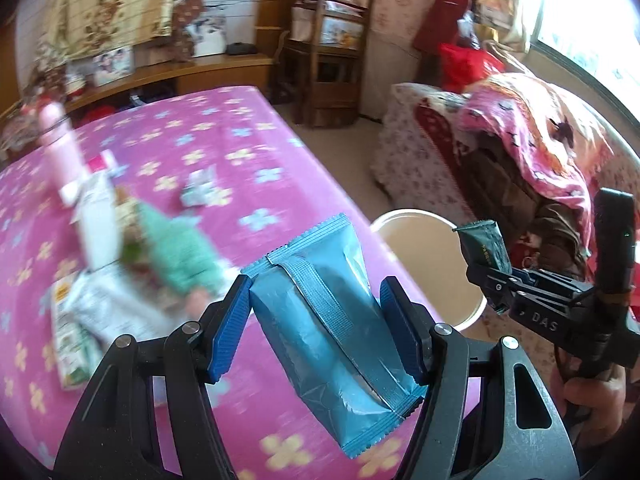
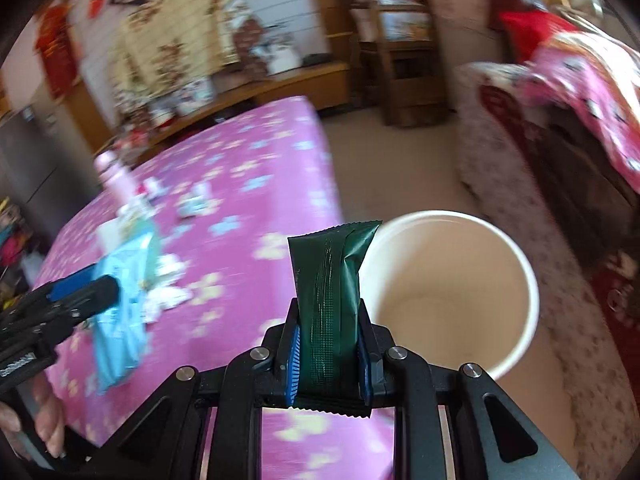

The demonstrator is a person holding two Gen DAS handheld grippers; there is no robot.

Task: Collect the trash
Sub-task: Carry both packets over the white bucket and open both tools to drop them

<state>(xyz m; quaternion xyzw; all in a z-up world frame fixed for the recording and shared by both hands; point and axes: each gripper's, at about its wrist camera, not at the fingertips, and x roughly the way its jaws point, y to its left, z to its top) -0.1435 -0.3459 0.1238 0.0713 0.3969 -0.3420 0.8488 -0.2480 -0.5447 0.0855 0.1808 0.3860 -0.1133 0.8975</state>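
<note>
My left gripper point(image 1: 316, 308) is shut on a light blue wrapper point(image 1: 332, 320), held above the edge of the pink flowered table point(image 1: 224, 140). My right gripper point(image 2: 329, 344) is shut on a dark green wrapper point(image 2: 330, 300) and holds it upright beside the rim of a white round bin point(image 2: 452, 292) on the floor. The bin also shows in the left wrist view point(image 1: 424, 256), with the right gripper point(image 1: 486, 270) and its green wrapper point(image 1: 482, 246) over its right side. The left gripper point(image 2: 104, 292) with the blue wrapper point(image 2: 120, 320) shows at left in the right wrist view.
On the table lie a pink bottle point(image 1: 60, 148), a green knitted item point(image 1: 180, 248), white packets point(image 1: 100, 308) and a crumpled wrapper point(image 1: 202, 190). A wooden shelf point(image 1: 328, 52) stands behind, and a sofa with a pink blanket point(image 1: 532, 140) is at right.
</note>
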